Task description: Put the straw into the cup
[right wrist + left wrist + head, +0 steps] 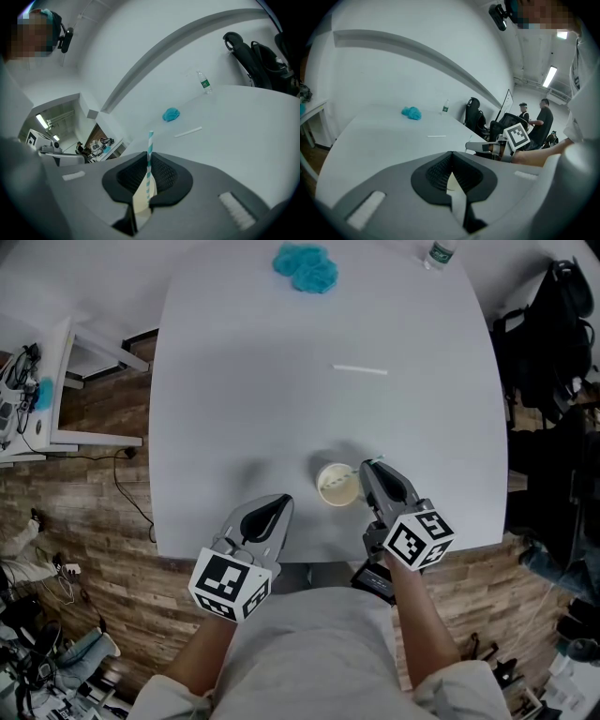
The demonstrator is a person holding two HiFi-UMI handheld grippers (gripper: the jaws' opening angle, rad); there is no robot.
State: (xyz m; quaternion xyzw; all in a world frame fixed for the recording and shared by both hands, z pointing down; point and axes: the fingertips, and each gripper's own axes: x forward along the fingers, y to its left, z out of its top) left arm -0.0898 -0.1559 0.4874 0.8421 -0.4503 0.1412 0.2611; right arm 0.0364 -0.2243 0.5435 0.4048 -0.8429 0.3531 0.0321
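Note:
A cream paper cup (337, 484) stands near the table's front edge. My right gripper (367, 471) sits just right of the cup's rim. In the right gripper view, the right gripper (149, 158) is shut on a teal-and-white striped straw (150, 143). The straw stands upright between the pads, and its lower end runs down toward the cream cup (139, 202) seen through the gap below. My left gripper (279, 505) hovers left of the cup, apart from it. Its jaws (452, 158) are shut with nothing between them.
A white wrapped straw (360, 370) lies farther out on the white table (234, 381). A teal cloth (307, 266) and a water bottle (438, 253) sit at the far edge. Black office chairs (553, 343) stand to the right, and people stand in the background of the left gripper view.

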